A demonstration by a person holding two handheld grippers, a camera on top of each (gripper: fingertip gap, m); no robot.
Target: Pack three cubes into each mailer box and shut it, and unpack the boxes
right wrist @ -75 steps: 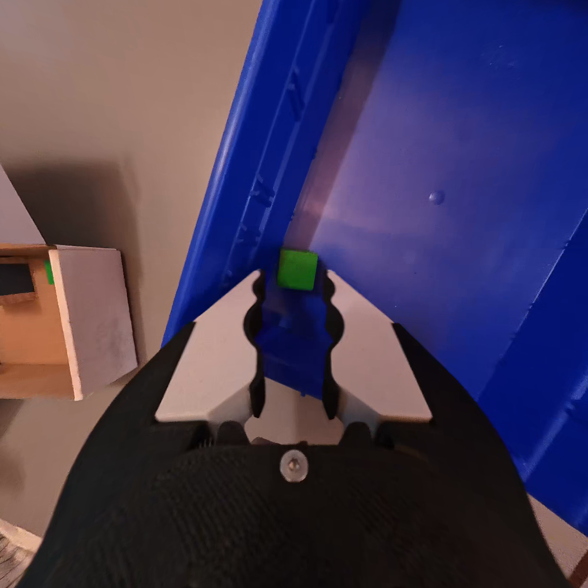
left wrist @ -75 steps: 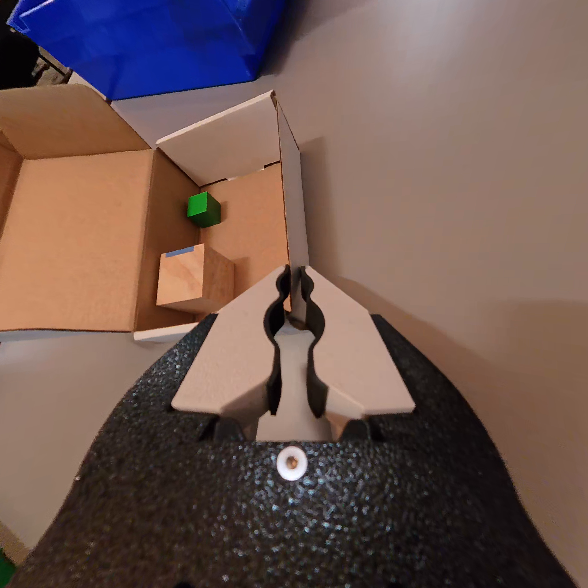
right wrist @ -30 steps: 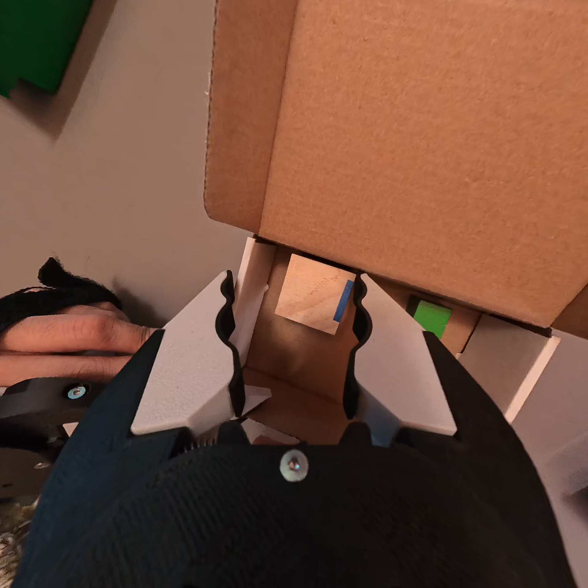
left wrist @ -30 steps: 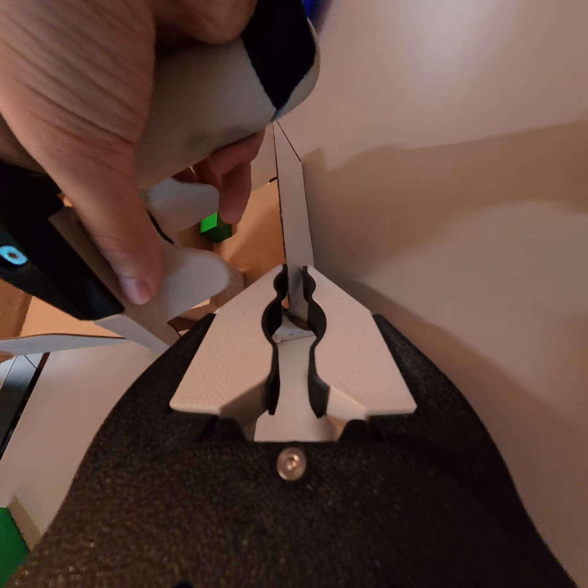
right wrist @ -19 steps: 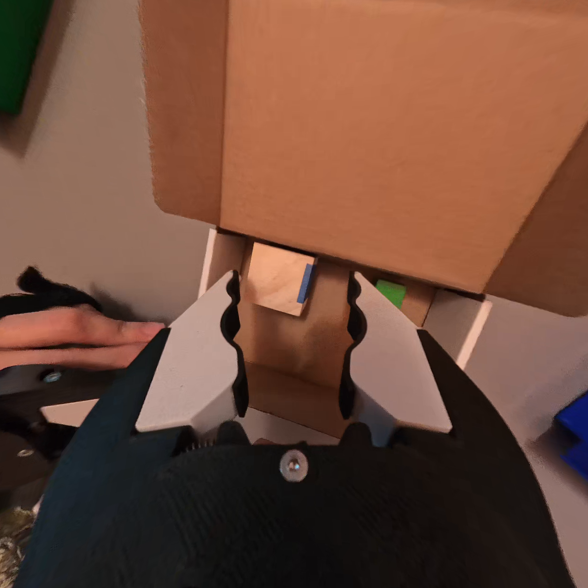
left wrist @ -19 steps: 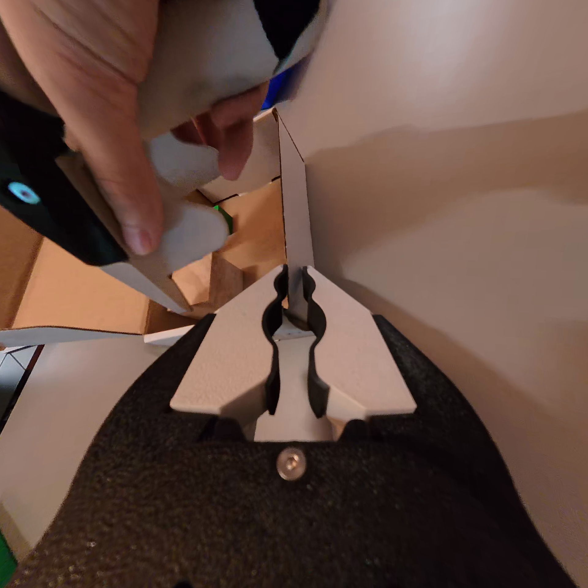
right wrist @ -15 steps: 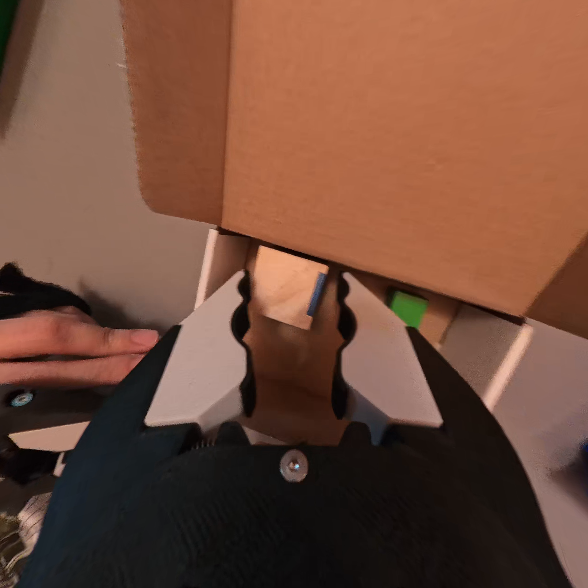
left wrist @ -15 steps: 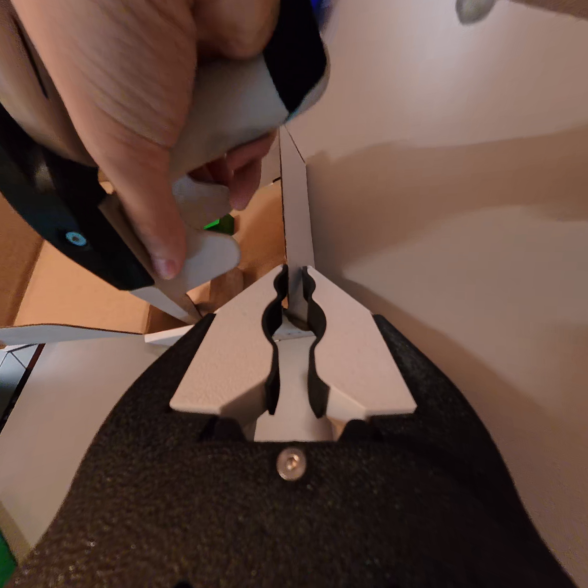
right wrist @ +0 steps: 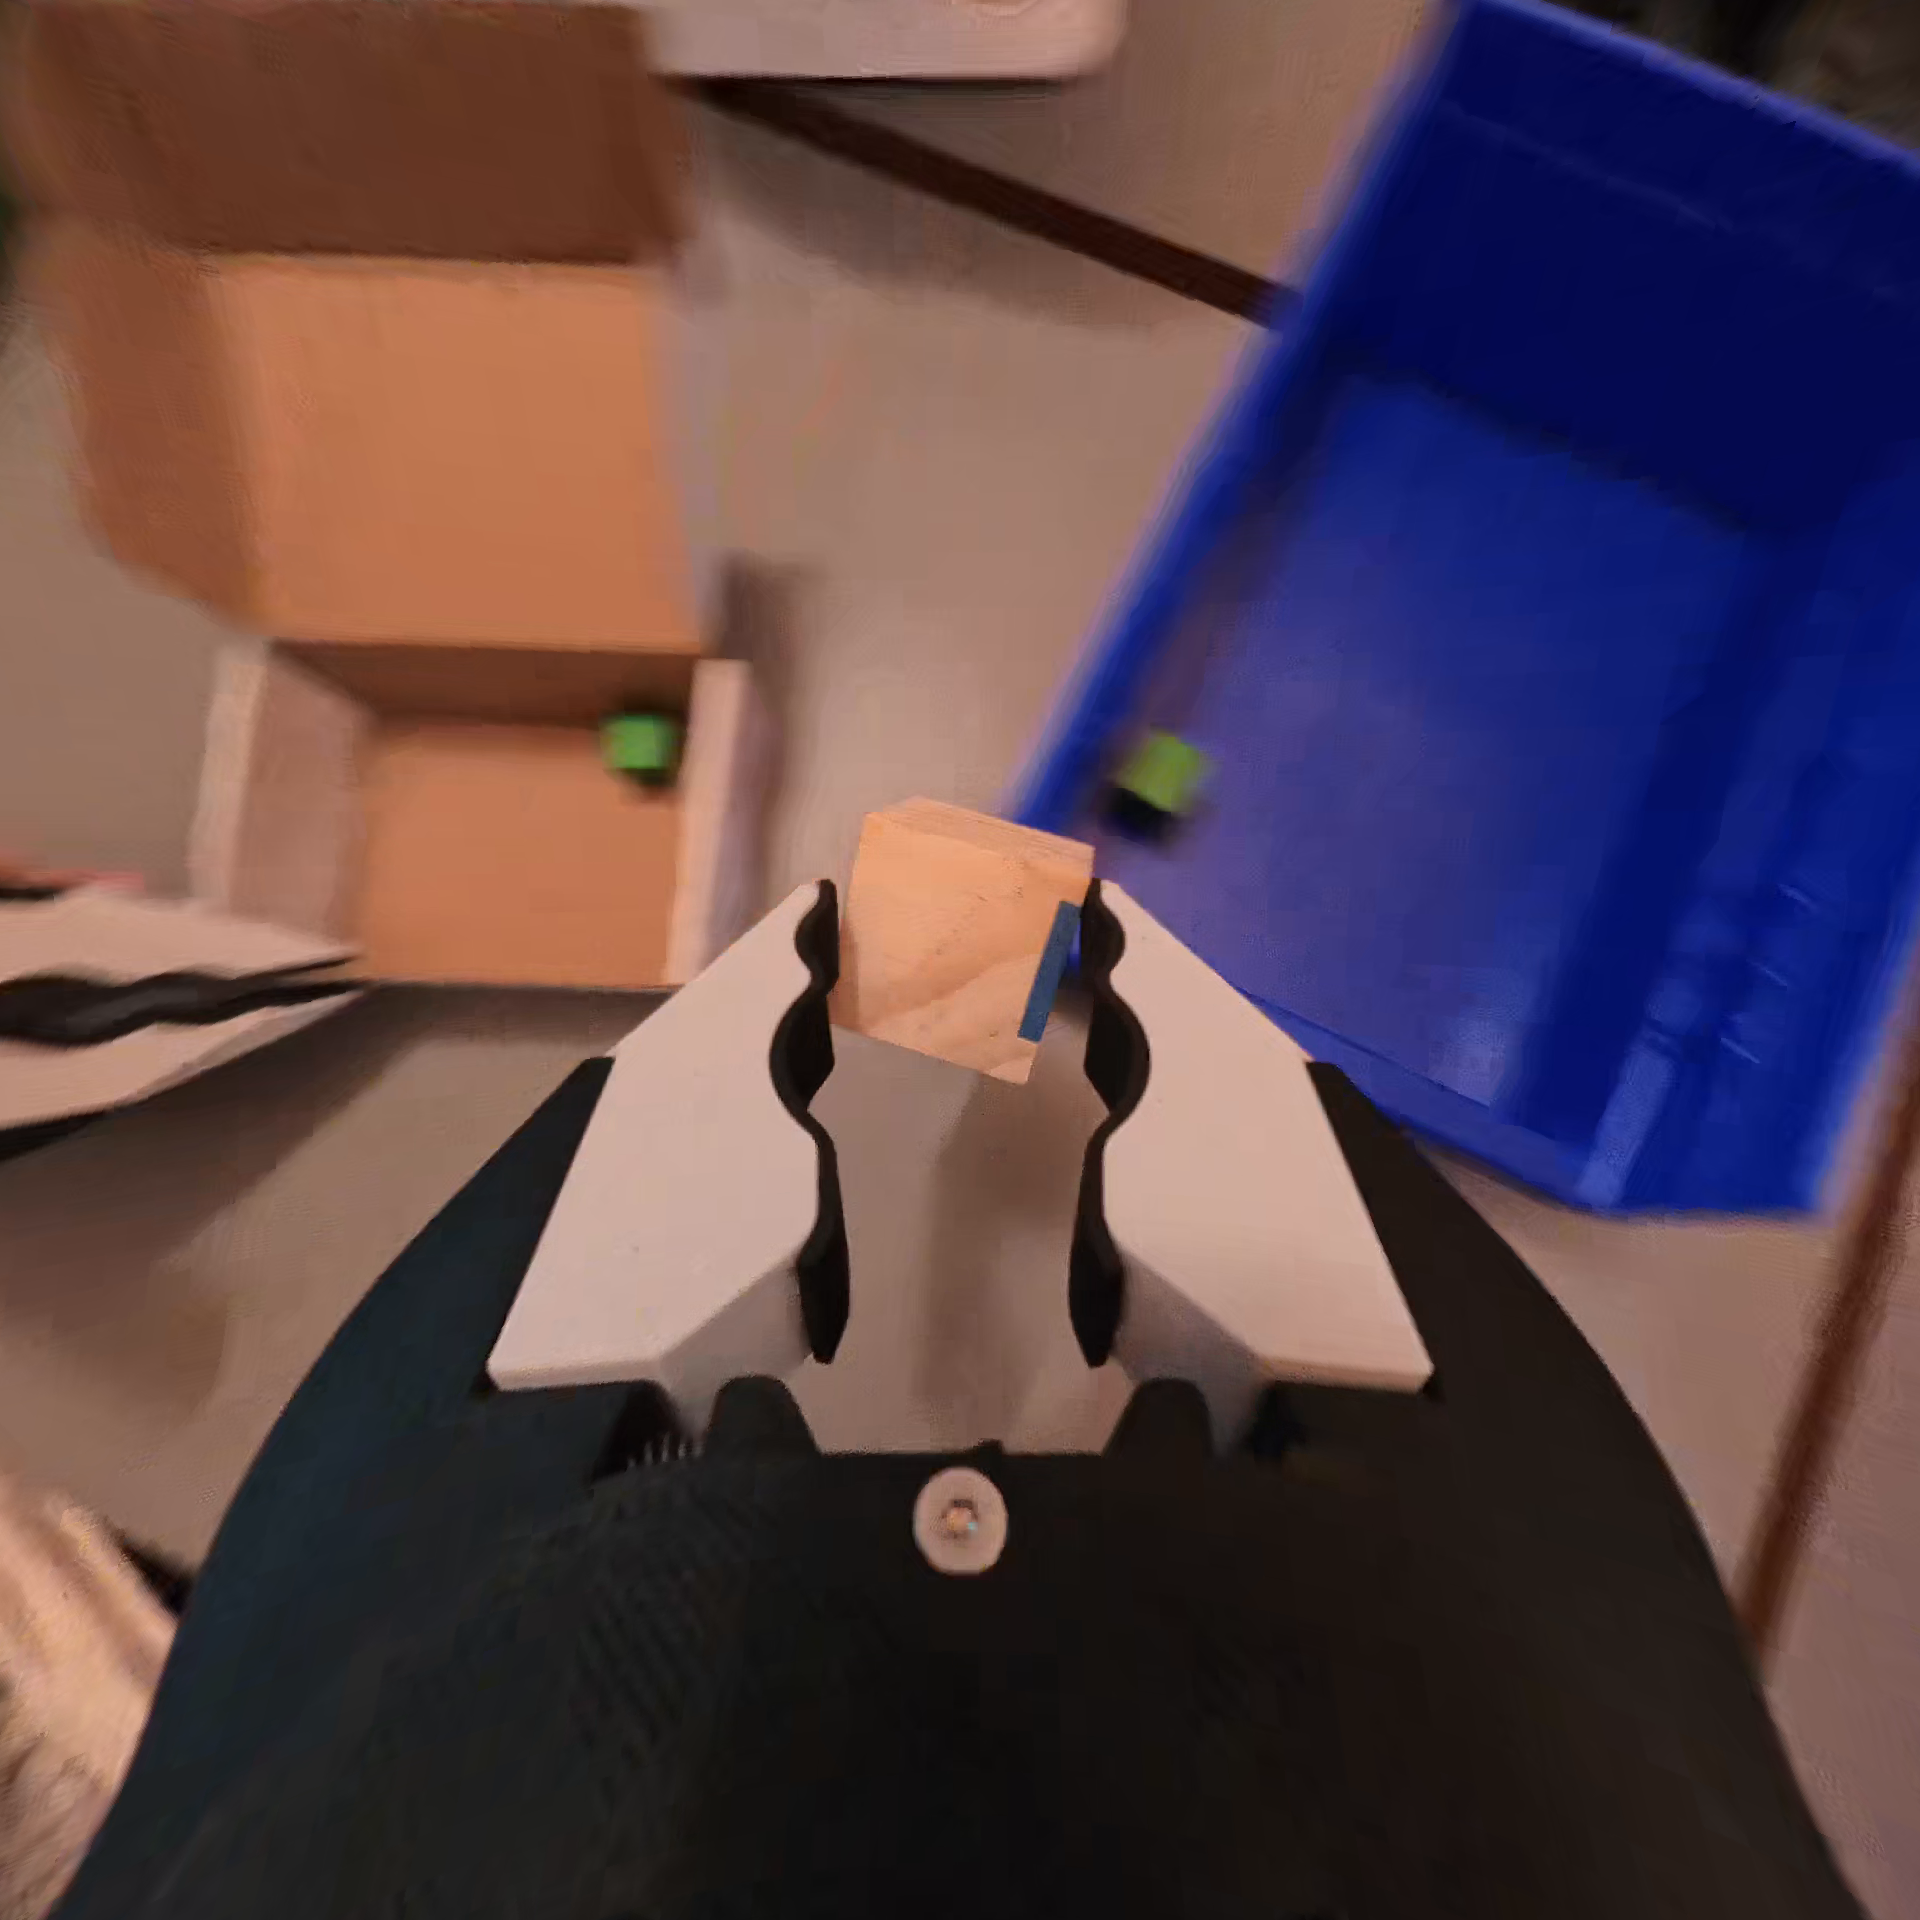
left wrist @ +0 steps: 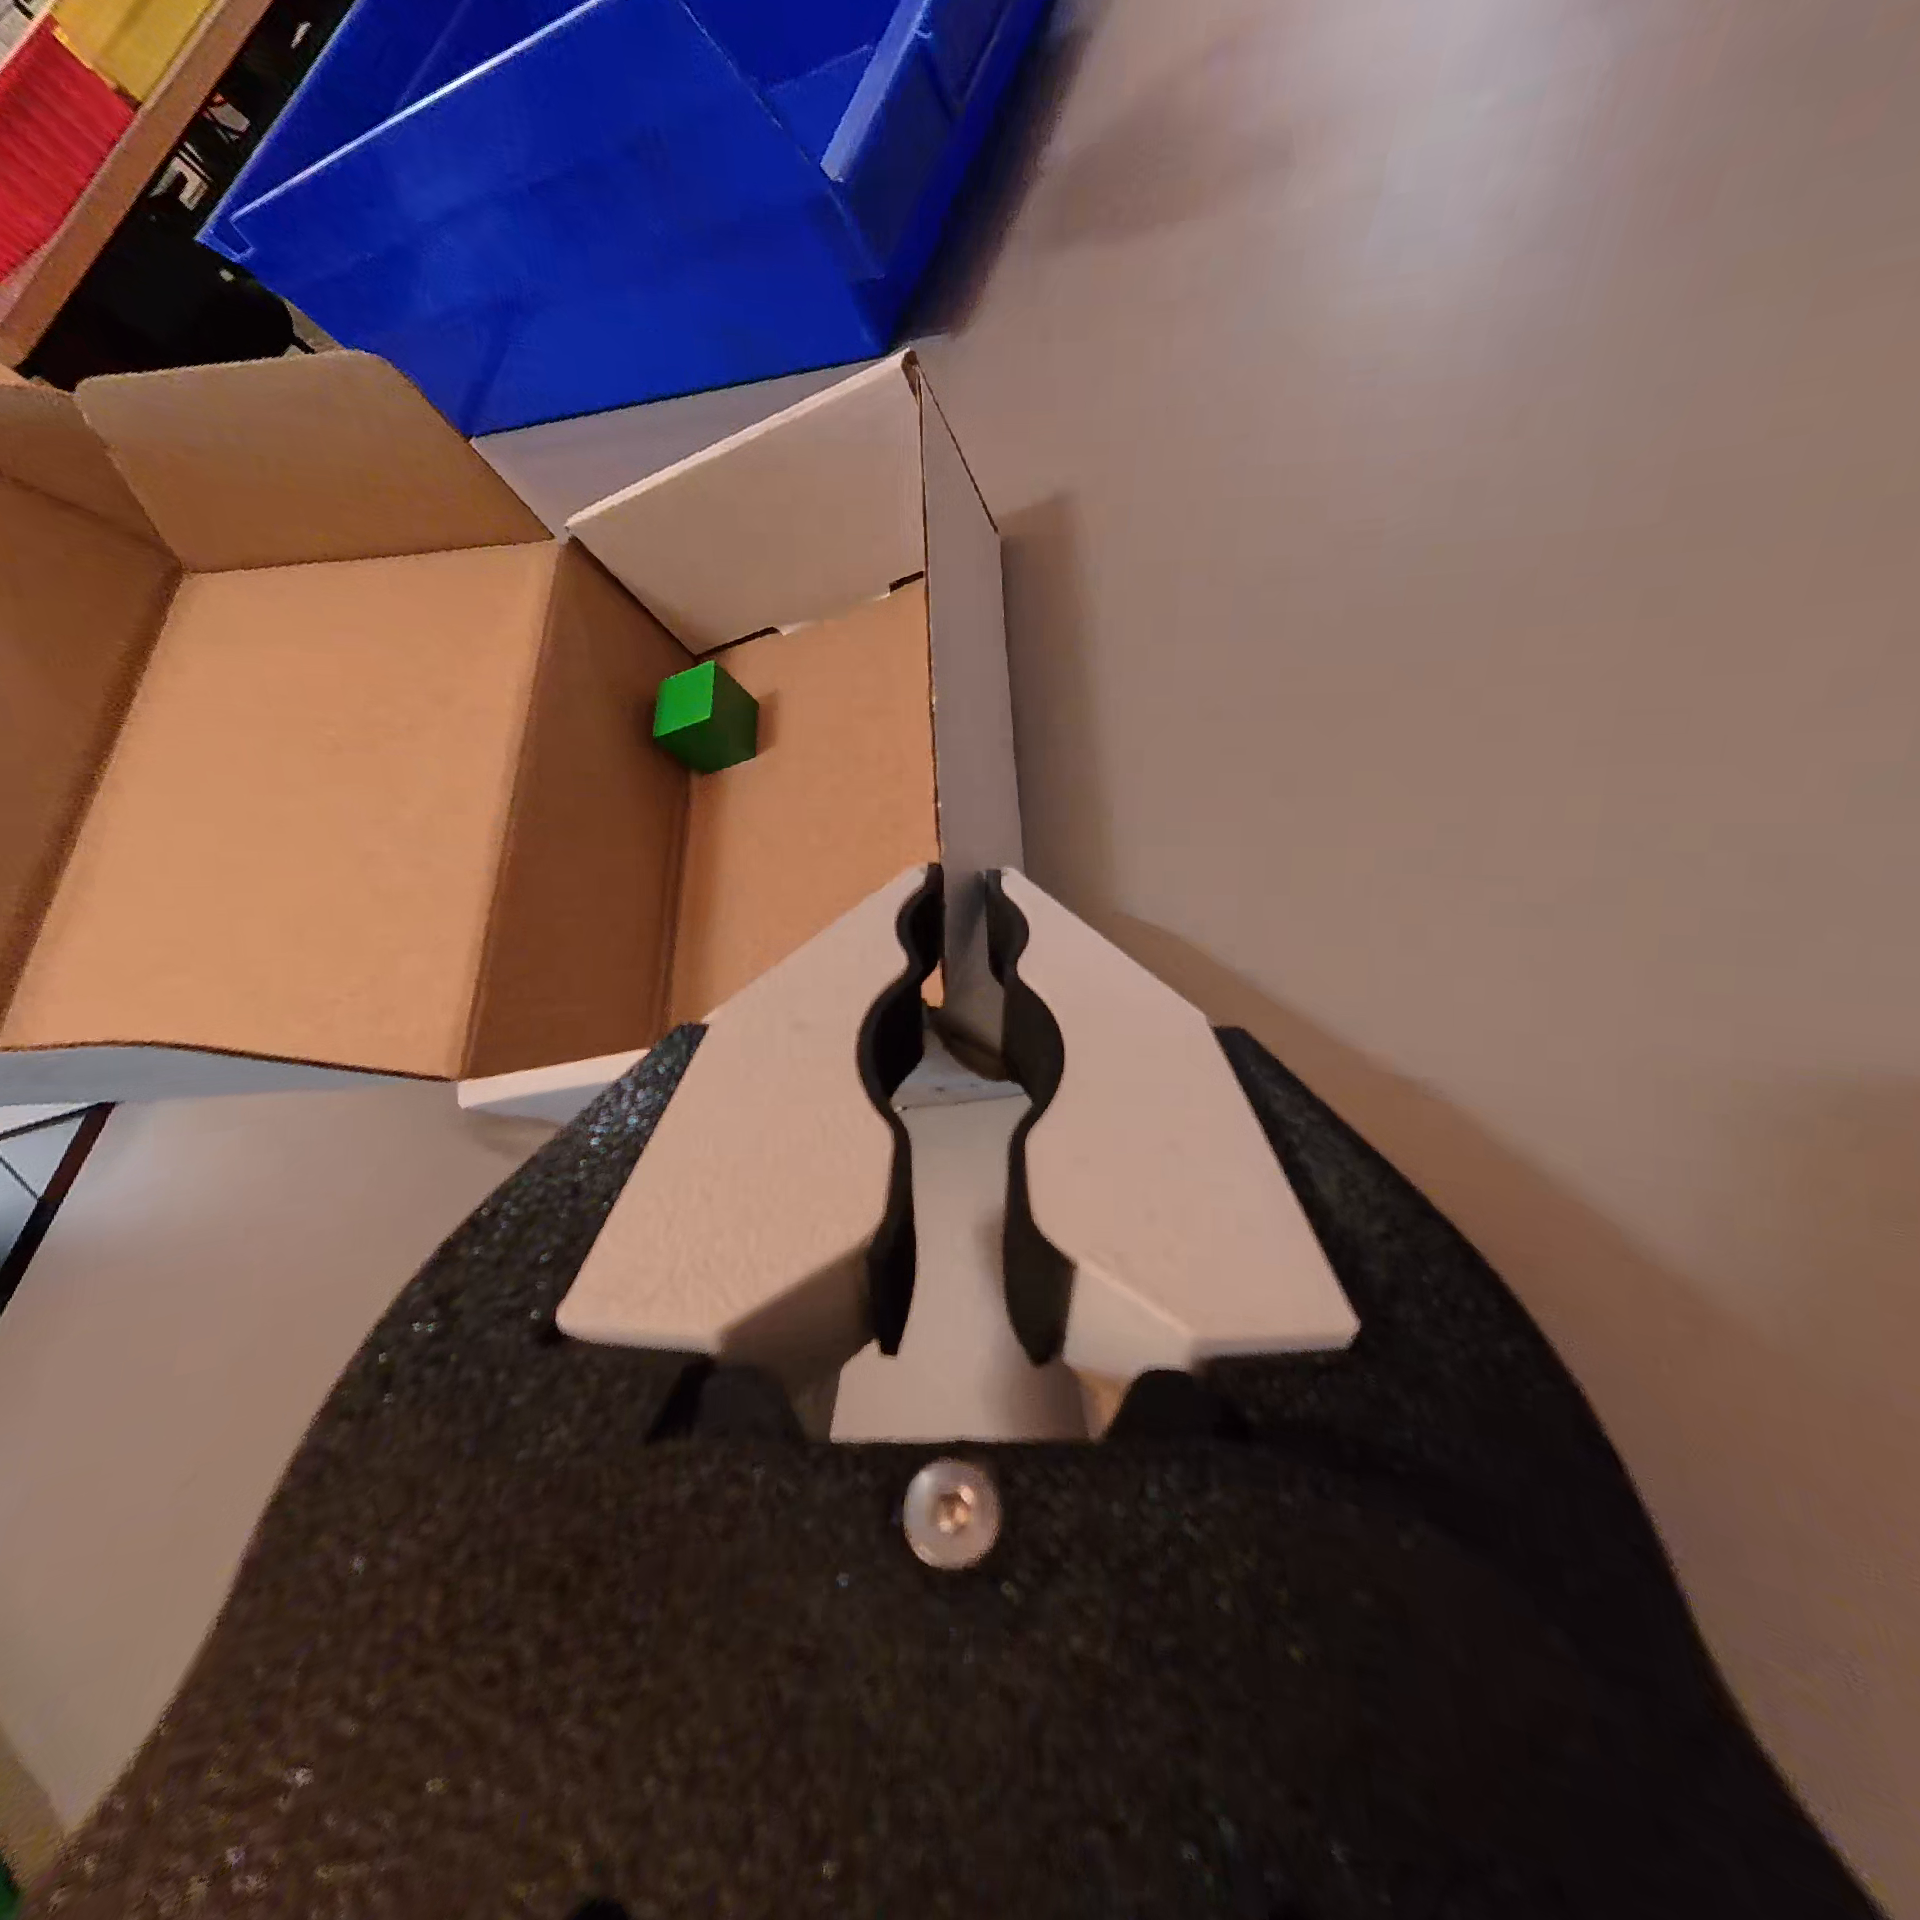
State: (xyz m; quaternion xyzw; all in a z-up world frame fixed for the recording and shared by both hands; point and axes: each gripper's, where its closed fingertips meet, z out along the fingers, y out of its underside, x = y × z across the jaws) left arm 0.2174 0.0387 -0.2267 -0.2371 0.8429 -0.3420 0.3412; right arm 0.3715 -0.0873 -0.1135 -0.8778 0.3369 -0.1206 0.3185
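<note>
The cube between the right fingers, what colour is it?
Pale natural wood with a blue strip on one face: the wooden cube, clearest in the right wrist view.

Both wrist views look steeply down at the table (left wrist: 1455,623); each shows the open mailer box (left wrist: 312,790) (right wrist: 499,852) and blue bin (left wrist: 582,229) (right wrist: 1507,727).

A blue bin (right wrist: 1538,790) sits on a grey table (left wrist: 1455,623); beyond it, perhaps red and yellow bins (left wrist: 62,135).

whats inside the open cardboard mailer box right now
One small green cube sits in the open cardboard mailer box, near its far corner. The left gripper hides the near corner, where its fingers pinch the box's side wall.
</note>
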